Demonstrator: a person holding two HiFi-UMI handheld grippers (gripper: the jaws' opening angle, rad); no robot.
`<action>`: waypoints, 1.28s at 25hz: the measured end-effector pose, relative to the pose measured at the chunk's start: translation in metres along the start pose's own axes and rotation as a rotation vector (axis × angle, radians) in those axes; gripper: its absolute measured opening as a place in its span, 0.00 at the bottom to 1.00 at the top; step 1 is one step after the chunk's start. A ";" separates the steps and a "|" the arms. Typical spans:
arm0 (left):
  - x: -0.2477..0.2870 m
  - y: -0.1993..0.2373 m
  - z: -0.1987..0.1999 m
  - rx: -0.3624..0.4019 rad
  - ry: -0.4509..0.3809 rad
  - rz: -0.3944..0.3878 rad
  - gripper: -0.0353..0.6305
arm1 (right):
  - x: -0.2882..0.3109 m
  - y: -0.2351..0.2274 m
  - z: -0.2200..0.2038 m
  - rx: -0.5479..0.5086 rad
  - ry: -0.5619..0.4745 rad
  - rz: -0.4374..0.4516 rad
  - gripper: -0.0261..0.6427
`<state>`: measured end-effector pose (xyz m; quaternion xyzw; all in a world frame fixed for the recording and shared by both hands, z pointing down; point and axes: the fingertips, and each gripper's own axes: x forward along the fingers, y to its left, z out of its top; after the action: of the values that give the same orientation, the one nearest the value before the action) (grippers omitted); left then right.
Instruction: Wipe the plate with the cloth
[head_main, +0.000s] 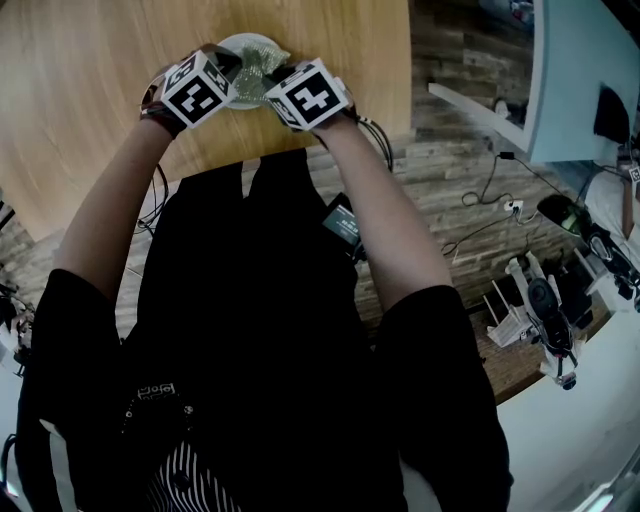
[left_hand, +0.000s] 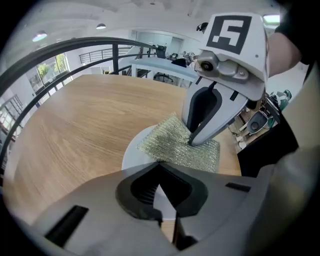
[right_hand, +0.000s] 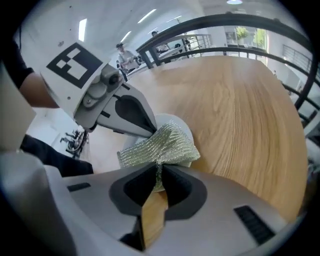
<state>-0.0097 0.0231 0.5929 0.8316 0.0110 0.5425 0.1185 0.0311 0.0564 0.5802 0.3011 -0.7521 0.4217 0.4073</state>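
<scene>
Plate (head_main: 240, 45) rests on the wooden table (head_main: 100, 80), my left gripper (left_hand: 161, 172) clamped on its rim. The right gripper (right_hand: 159, 172) pinches the cloth (right_hand: 160, 145) against it. If I press too hard, the rim could slip free and the plate could tip.

pale wooden table (head_main: 90, 90) up top, dark plank floor (head_main: 450, 170) beside it, cables (head_main: 485, 190) trailing across, black railing (left_hand: 75, 47) curving round, bright windows (left_hand: 47, 72) behind, strip lights (right_hand: 82, 29) glowing overhead.
</scene>
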 end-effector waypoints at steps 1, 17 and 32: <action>0.000 0.000 0.000 0.007 0.001 0.001 0.05 | -0.001 0.000 0.004 -0.037 0.007 -0.010 0.10; -0.001 0.000 0.006 -0.004 -0.015 -0.011 0.05 | -0.007 -0.017 0.018 -0.208 0.037 -0.094 0.10; 0.004 -0.002 0.007 0.009 -0.013 0.002 0.05 | 0.000 -0.036 0.051 -0.573 0.128 -0.287 0.10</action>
<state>-0.0019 0.0242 0.5933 0.8357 0.0118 0.5370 0.1142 0.0419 -0.0050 0.5784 0.2502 -0.7629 0.1492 0.5772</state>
